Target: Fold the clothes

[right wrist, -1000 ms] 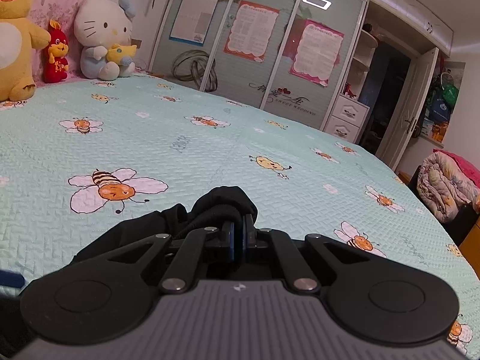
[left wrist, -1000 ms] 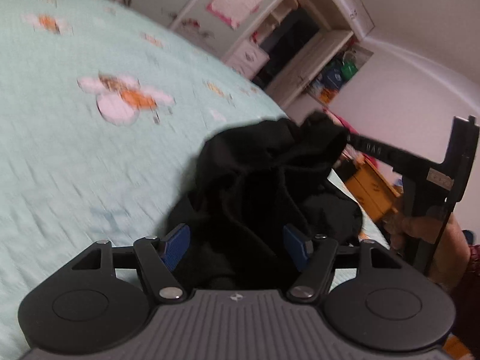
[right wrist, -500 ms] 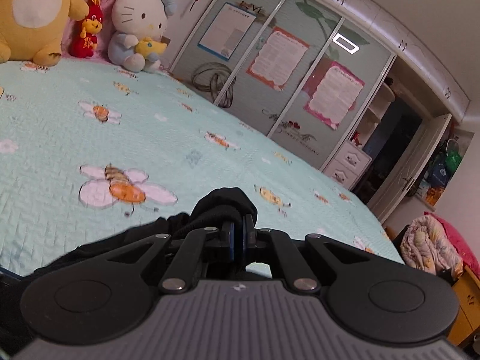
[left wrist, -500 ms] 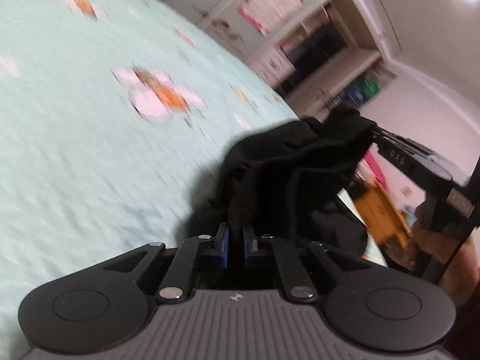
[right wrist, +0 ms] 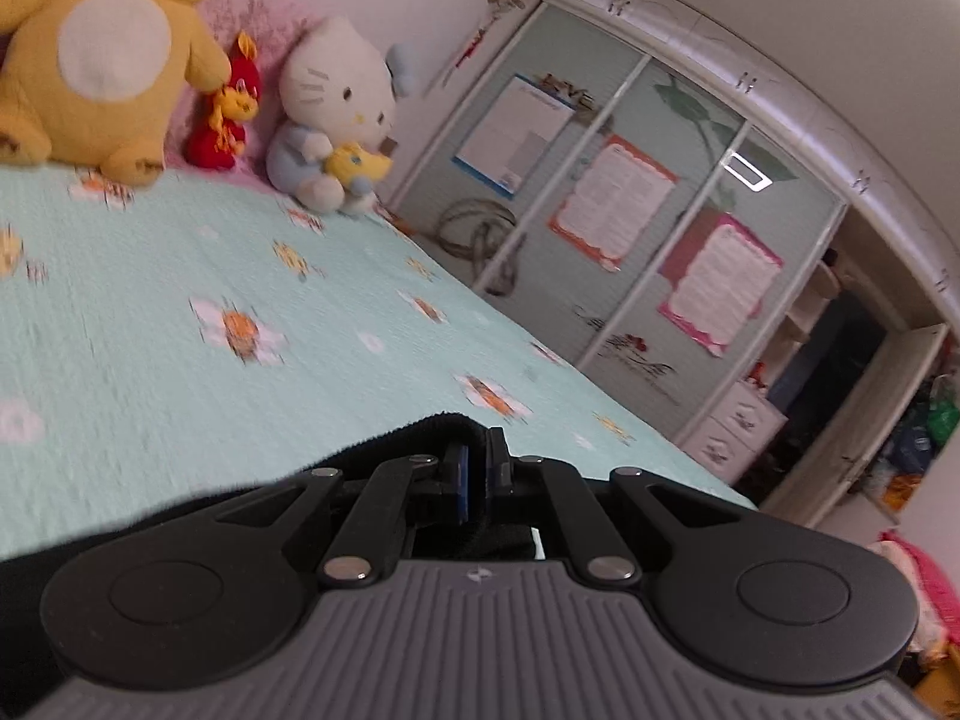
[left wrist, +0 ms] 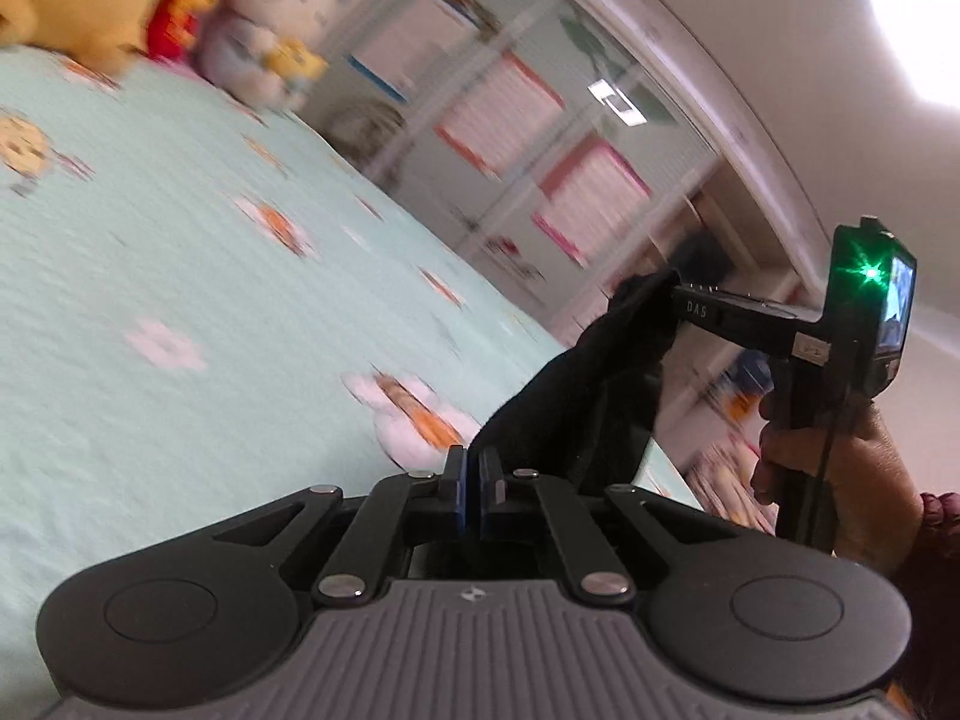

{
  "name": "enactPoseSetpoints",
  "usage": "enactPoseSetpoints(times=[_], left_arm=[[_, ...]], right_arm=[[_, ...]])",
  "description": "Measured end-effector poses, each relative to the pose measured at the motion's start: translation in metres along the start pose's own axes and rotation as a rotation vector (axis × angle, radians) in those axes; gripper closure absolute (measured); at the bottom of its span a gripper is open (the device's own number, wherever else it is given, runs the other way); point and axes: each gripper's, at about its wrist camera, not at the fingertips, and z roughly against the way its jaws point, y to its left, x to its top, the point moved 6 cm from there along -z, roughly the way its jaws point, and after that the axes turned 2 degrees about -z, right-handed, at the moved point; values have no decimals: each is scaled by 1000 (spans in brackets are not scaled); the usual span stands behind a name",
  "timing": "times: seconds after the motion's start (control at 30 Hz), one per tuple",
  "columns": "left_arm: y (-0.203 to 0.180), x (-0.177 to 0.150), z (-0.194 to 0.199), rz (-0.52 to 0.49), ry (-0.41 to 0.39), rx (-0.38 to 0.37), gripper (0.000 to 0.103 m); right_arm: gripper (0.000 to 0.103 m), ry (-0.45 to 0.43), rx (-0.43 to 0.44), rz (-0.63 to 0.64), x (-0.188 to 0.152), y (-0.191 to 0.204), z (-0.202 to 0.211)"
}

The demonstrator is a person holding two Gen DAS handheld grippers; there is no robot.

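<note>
Left wrist view, left to right: the bee-print bedspread fills the left half, with blurred plush toys at its far edge. At lower centre the left gripper is clenched on a fold of the black garment; a second ago its jaws stood apart on either side of the cloth, so the pinch is newly made. From there the garment rises as a taut band to the right gripper, which holds its upper end, carried by the person's hand at the right edge.

Right wrist view, left to right: a yellow plush toy, a small red doll and a white cat plush sit along the bed's far side. At bottom centre the right gripper's jaws are closed on the garment's ribbed edge, as they were a second ago; a wardrobe with posters stands behind.

Judgement: with two points now grasped, the cloth, formerly bunched on the bed, is lifted and can be spread flat for the first fold
</note>
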Motion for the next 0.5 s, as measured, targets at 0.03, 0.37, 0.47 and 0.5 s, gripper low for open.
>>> enactPoseSetpoints(times=[0.03, 0.37, 0.47, 0.5], left_arm=[[8, 4, 2, 11, -13, 22, 101], [93, 38, 27, 143, -128, 333, 101], [120, 29, 19, 207, -56, 412, 101], [126, 27, 17, 222, -39, 429, 101]], right_arm=[[100, -13, 13, 13, 14, -5, 5], [100, -66, 189, 172, 76, 70, -29], [88, 27, 281, 215, 64, 108, -64], [84, 67, 314, 209, 57, 117, -72]])
